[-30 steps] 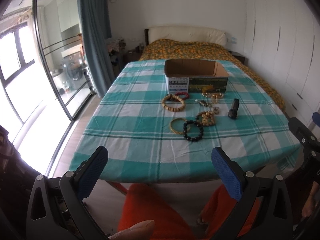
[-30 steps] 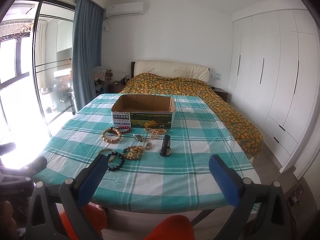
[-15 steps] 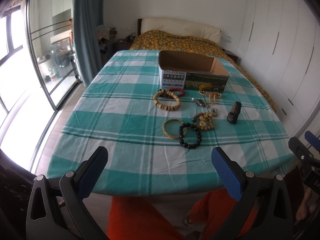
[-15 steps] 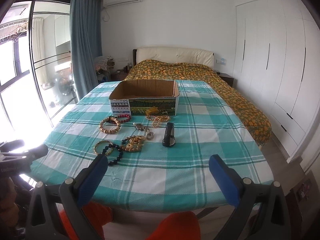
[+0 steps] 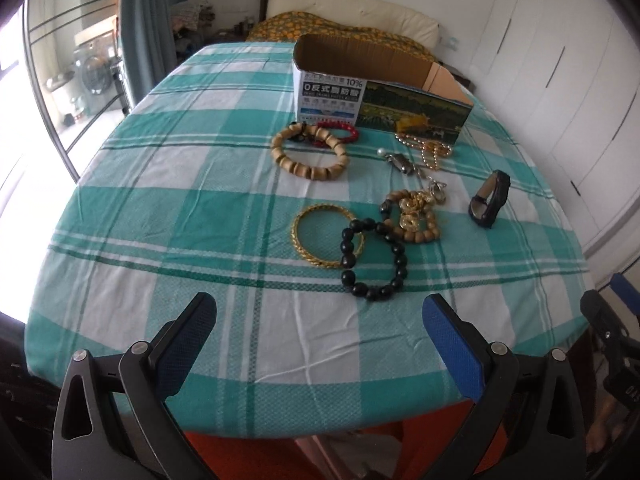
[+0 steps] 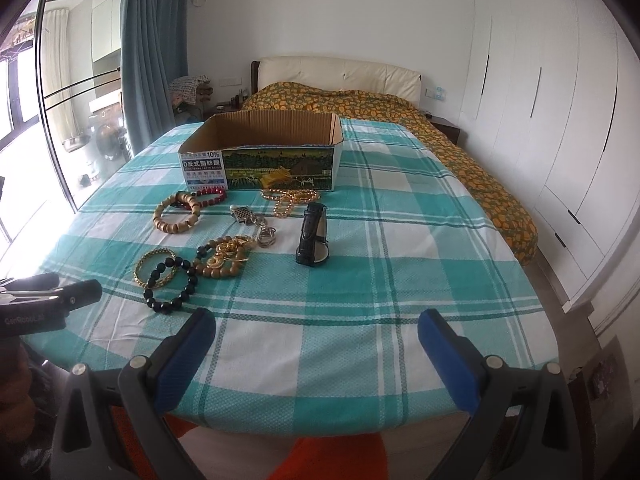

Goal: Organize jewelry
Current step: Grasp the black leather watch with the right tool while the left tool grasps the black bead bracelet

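We see a teal-and-white checked tablecloth (image 6: 400,240) under a brown cardboard box (image 6: 264,148) with a green printed front. Before it lie a tan wooden bracelet (image 5: 308,152), a red one (image 5: 340,132), a gold bangle (image 5: 320,236), black beads (image 5: 372,260) and what looks like a black watch (image 6: 313,240). The bedspread (image 6: 400,116) is orange-patterned.

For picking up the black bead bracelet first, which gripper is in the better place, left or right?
Probably the left gripper: the black bead bracelet lies almost straight ahead of its open jaws. For the right gripper, also open, the bracelet sits off to the left side.
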`<state>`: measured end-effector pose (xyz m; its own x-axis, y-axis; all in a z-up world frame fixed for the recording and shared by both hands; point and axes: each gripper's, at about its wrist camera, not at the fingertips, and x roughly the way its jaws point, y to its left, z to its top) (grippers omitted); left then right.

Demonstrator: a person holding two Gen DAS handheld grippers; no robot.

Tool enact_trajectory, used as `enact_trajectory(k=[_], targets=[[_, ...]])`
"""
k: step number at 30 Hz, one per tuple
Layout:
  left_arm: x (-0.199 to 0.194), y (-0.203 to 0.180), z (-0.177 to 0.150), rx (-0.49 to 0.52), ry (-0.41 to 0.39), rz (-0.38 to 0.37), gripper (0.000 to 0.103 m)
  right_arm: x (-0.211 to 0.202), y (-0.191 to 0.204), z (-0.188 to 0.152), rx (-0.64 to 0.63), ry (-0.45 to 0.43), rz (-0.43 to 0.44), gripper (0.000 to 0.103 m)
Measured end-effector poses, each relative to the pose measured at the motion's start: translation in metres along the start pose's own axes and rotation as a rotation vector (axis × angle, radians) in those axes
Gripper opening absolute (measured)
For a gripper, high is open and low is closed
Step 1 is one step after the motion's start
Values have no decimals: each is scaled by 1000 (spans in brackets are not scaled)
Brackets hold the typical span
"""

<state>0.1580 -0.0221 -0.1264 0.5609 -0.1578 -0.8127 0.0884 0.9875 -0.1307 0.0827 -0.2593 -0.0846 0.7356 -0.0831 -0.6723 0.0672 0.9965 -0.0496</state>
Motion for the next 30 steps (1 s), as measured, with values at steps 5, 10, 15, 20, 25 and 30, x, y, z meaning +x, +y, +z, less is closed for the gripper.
enact_trajectory(k=[5, 10, 15, 20, 25, 30], targets=[[40, -3, 5, 0, 48, 71, 102, 18, -6, 3, 25, 8, 17, 103], [61, -2, 3, -8, 72, 134, 102, 38, -12, 4, 49, 16, 32, 103], [65, 1, 2, -19, 73, 142, 102, 84, -15, 7, 64, 52, 56, 103], [62, 2, 0, -14, 74, 143, 101, 139, -13, 13, 83, 166, 78, 102], [58, 2, -2, -34, 91, 80, 87, 169, -11, 32, 99, 171, 74, 91], [55, -8, -7, 15, 114, 62, 37, 182, -7, 41, 75, 175, 83, 42]])
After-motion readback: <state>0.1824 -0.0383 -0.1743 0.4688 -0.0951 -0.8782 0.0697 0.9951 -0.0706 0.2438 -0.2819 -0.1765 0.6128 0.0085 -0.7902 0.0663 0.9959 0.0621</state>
